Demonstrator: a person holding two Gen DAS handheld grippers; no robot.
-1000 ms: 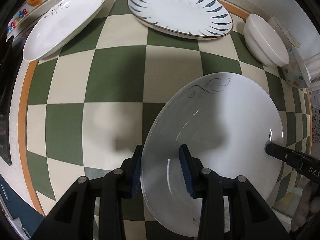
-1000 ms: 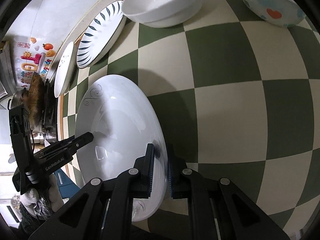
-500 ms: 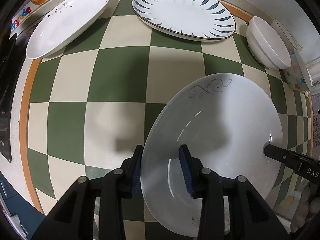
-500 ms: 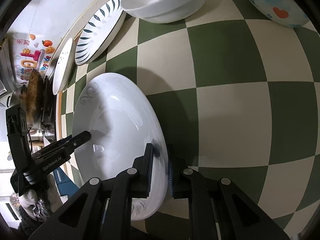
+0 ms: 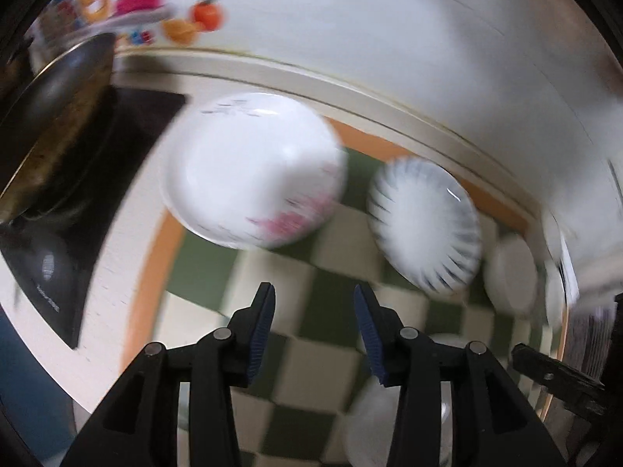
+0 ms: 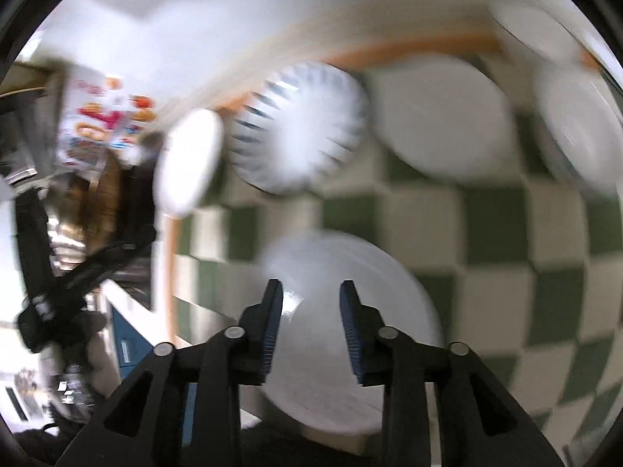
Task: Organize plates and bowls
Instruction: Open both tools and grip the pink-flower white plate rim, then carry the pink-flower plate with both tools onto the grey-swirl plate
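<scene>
left gripper: jaws spread wide, nothing between the blue pads, hanging over the green-and-cream checkered tablecloth. Pretty blurry shot tbh.

right gripper: also let go, pads apart with a clear gap. It sits just above the near part of the big plain white plate, but I can't tell if a pad touches it.

big plain white plate: lying flat on the checkered cloth at the near edge of the table; in the left view only a sliver shows, low down by the right finger.

white plate with pink flower print: far left of the cloth, right next to the black stovetop, hanging over the orange border.

white plate with dark blue leaf-stroke rim: to the right of the flower one, close to the back wall, not touching it.

white round bowl: right of the blue-rimmed plate, near the back edge.

another pale bowl: further right again, too smeared to make out any pattern.

dark wok-style pan: sitting on the stovetop, far left.

colourful fruit stickers: on the white wall behind it all.
</scene>
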